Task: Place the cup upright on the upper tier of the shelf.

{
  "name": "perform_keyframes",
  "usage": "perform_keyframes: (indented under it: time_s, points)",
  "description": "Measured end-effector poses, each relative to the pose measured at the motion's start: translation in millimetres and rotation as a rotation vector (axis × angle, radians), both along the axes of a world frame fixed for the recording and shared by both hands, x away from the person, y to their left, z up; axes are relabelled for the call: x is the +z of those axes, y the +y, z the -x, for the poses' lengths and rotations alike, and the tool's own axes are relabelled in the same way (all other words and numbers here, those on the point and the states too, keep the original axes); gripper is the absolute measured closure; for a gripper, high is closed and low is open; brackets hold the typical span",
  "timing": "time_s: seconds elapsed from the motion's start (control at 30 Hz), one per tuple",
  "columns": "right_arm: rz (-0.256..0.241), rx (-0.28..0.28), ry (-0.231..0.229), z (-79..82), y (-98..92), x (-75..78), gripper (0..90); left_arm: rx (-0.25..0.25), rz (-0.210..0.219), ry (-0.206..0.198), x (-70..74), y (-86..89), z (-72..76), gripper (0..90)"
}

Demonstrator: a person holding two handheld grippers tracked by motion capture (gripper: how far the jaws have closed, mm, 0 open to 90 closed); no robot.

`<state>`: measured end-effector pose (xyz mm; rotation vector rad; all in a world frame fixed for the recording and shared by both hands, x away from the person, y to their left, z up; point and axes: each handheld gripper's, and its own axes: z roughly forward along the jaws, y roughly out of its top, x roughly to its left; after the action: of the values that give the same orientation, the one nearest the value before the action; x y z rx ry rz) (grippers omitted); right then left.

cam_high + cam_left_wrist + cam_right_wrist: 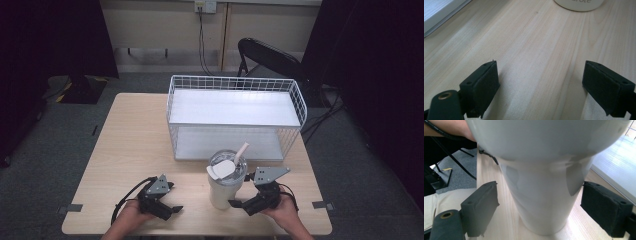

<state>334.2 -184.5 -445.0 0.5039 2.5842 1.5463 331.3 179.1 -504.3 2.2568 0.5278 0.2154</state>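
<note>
A cream tumbler (223,187) with a clear lid and a straw stands upright near the table's front edge, in front of a white wire basket (235,82). My right gripper (239,205) sits low at the tumbler's right side. In the right gripper view the tumbler's narrow lower body (541,202) stands between the open jaws of this gripper (539,206), with a pad (605,207) close to each wall. My left gripper (171,211) rests open to the left of the tumbler, over bare wood (540,82). The tumbler's base (579,4) shows ahead of it.
The wire basket holds a white shelf board (232,107) and stands at the back middle of the wooden table (130,140). Its lower board's edge (439,15) shows in the left gripper view. A black chair (265,55) stands behind the table.
</note>
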Motion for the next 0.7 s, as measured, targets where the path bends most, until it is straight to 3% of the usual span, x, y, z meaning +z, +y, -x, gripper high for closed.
perform_keyframes:
  time_s: [0.27, 0.4, 0.7]
  points:
    - [-0.003, 0.0, -0.011, -2.2, 2.4, 0.1, 13.7, 0.0, 0.0, 0.0, 0.0, 0.0, 0.0, 13.1]
    - [-0.039, -0.004, 0.0, -5.6, 3.8, -0.8, 13.7, 0.0, 0.0, 0.0, 0.0, 0.0, 0.0, 13.1]
    - [-0.064, -0.001, -0.007, -7.6, 6.5, -1.9, 11.8, 0.0, 0.0, 0.0, 0.0, 0.0, 0.0, 13.1]
